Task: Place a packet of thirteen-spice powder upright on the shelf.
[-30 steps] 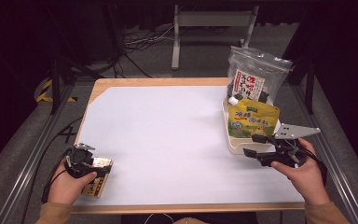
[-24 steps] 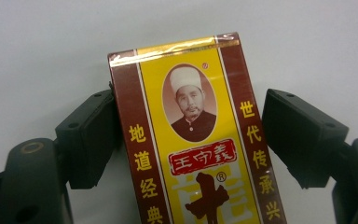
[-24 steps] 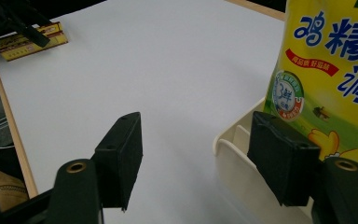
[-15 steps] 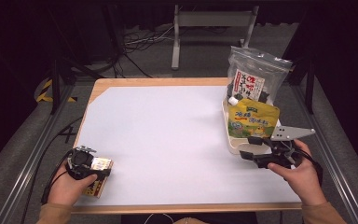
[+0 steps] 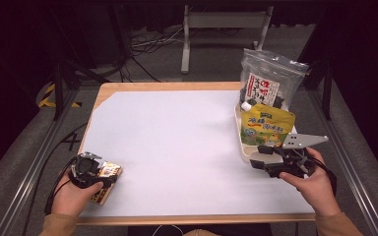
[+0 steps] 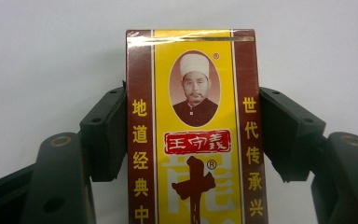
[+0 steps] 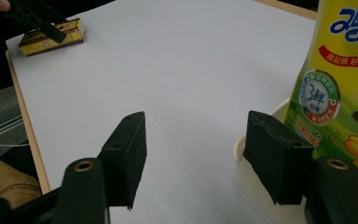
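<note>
The left gripper looks straight along a flat carton lying on the white desk. The carton runs from 6 o'clock up to 12 o'clock, its far end near the top of the frame. Its face is yellow with dark red bands down both long sides, gold Chinese characters on the bands, an oval portrait above centre and a red label beneath it. One black jaw stands at 9 o'clock, against the carton's left edge, and the other at 3 o'clock, against its right edge. The jaws have just been closing, with the carton between them.
</note>
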`<state>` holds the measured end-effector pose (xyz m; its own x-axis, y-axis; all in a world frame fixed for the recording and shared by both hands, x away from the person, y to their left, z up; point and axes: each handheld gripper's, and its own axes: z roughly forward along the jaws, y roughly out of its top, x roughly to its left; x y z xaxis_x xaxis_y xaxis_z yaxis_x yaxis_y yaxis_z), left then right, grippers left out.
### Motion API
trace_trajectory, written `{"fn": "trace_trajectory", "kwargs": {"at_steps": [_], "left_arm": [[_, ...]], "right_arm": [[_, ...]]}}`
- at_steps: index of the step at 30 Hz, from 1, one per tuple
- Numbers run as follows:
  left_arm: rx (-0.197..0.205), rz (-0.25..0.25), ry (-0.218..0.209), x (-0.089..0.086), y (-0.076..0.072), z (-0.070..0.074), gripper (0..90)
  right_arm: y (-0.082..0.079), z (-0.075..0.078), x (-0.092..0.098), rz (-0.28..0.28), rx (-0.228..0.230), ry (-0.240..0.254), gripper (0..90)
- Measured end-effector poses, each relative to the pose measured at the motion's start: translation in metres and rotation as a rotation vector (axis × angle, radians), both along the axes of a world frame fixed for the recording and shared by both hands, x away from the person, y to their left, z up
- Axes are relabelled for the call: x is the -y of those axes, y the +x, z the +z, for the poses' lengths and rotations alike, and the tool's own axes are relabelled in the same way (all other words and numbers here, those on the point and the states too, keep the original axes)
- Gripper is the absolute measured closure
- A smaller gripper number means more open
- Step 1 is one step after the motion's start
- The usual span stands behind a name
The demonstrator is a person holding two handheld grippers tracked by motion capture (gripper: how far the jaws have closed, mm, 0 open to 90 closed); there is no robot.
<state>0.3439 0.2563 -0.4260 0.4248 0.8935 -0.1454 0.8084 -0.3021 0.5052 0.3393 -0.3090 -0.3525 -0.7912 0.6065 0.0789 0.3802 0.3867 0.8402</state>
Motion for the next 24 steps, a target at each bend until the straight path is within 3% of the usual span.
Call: {"fn": "trace_trajectory", "kwargs": {"at_steps": [7,9,15,21,24], "left_arm": [[0.067,-0.047,-0.073,0.010,-0.001,0.009,32.3],[0.115,-0.078,-0.088,0.014,-0.002,0.013,32.3],[0.202,-0.113,-0.143,0.028,0.000,0.026,32.3],[0.284,-0.170,-0.155,0.048,0.007,0.038,32.3],[0.303,-0.203,-0.155,0.062,0.012,0.043,32.4]], "right_arm": [[0.001,0.003,-0.001,-0.013,-0.011,0.009,44.1],[0.001,0.005,-0.002,-0.014,-0.010,0.013,44.8],[0.002,0.011,-0.007,-0.003,-0.009,0.019,46.7],[0.003,0.016,-0.014,0.006,-0.003,0.024,46.4],[0.005,0.019,-0.018,0.012,-0.001,0.025,45.1]]}}
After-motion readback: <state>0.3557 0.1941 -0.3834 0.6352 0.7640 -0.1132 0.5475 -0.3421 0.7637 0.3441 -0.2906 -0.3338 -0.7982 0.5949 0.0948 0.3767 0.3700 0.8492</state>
